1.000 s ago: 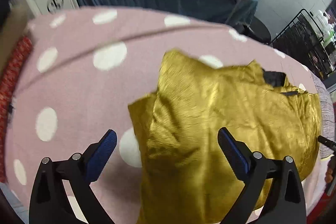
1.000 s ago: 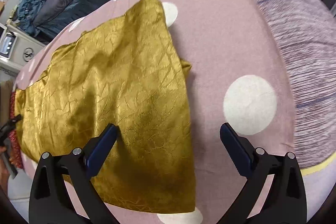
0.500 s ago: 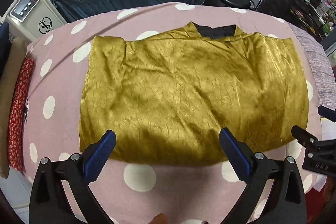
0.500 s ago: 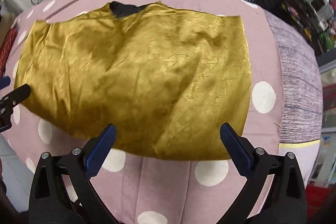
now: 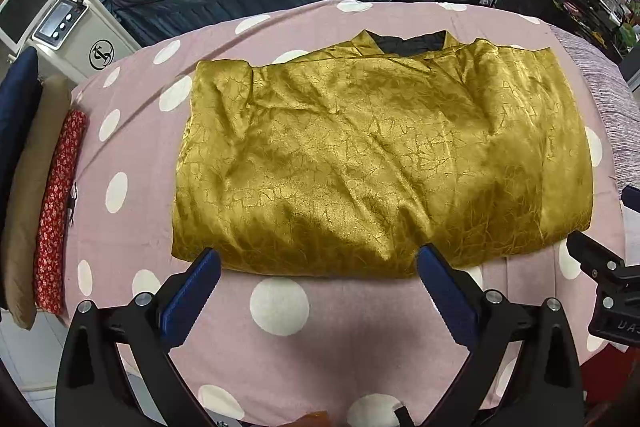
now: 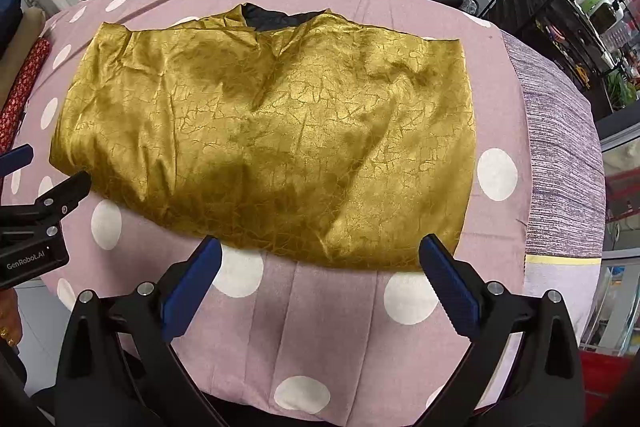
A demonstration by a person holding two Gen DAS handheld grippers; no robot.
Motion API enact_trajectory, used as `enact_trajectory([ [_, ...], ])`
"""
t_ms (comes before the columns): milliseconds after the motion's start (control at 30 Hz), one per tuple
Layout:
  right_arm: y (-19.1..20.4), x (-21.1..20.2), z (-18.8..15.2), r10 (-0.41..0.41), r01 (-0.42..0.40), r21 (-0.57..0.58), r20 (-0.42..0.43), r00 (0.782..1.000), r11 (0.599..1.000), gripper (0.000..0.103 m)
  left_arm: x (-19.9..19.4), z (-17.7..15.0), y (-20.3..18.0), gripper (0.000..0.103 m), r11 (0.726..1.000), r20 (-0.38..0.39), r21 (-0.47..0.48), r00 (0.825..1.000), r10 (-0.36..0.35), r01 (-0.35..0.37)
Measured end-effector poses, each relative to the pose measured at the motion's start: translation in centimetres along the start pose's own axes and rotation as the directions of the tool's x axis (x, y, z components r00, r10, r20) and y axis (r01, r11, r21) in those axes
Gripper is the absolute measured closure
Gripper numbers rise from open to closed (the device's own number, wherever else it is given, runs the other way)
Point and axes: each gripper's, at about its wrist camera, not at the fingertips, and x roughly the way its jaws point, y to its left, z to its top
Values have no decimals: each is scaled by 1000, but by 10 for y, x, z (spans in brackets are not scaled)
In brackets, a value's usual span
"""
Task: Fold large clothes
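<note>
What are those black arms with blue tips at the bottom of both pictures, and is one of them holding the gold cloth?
They are not robot arms. A person holds a hand tool in each hand, each with two fingers and a wide-angle camera that looks forward along them. One picture comes from the left gripper, the other from the right gripper; each tool also shows at the edge of the other's picture. The blue parts are the finger pads. Both grippers stand open and hold nothing. The gold garment lies folded into a rough rectangle on a pink bedcover with white dots, with a dark lining showing at its far edge. Neither tool touches it.
</note>
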Motion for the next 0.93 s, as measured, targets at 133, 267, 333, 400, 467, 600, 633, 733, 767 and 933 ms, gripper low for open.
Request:
enact_trajectory([
  [133,2,-3,0,-3,3,-7,6,1000,1000,6,-3,-1,-1,6,1000,8,6,1000,4,-4],
  [267,1,-5,0,2,-2,-4,11,1000,1000,6,-5,-1,-2,6,1000,14,9,1000,11,-11],
  [333,1,-4,0,0,0,-6,10,1000,1000,6,-5,-2,-2,6,1000,16,5,1000,8,-8],
  [400,0,-3,-1,0,0,-5,8,1000,1000,6,-6,-2,-2,6,1000,19,8,1000,11,-11],
  [467,0,-3,-1,2,-2,-5,8,1000,1000,6,-8,-3,-2,6,1000,28,6,999,21,-21],
  [600,-1,-4,-2,0,0,-3,8,1000,1000,6,-8,-3,-2,6,1000,29,1,999,28,-28],
  [633,-2,-4,-2,1,-1,-1,9,1000,1000,6,-8,-3,-2,6,1000,23,0,999,25,-25],
  [733,-3,-4,-3,3,-3,0,11,1000,1000,6,-4,-3,-2,6,1000,-8,-4,1000,17,-17],
  [767,-3,-4,-3,2,-2,-1,11,1000,1000,6,-4,-3,-2,6,1000,-12,-4,1000,8,-9],
  [933,-3,-3,-4,5,-5,2,7,1000,1000,6,-1,-6,-4,6,1000,-28,-2,1000,8,-8],
])
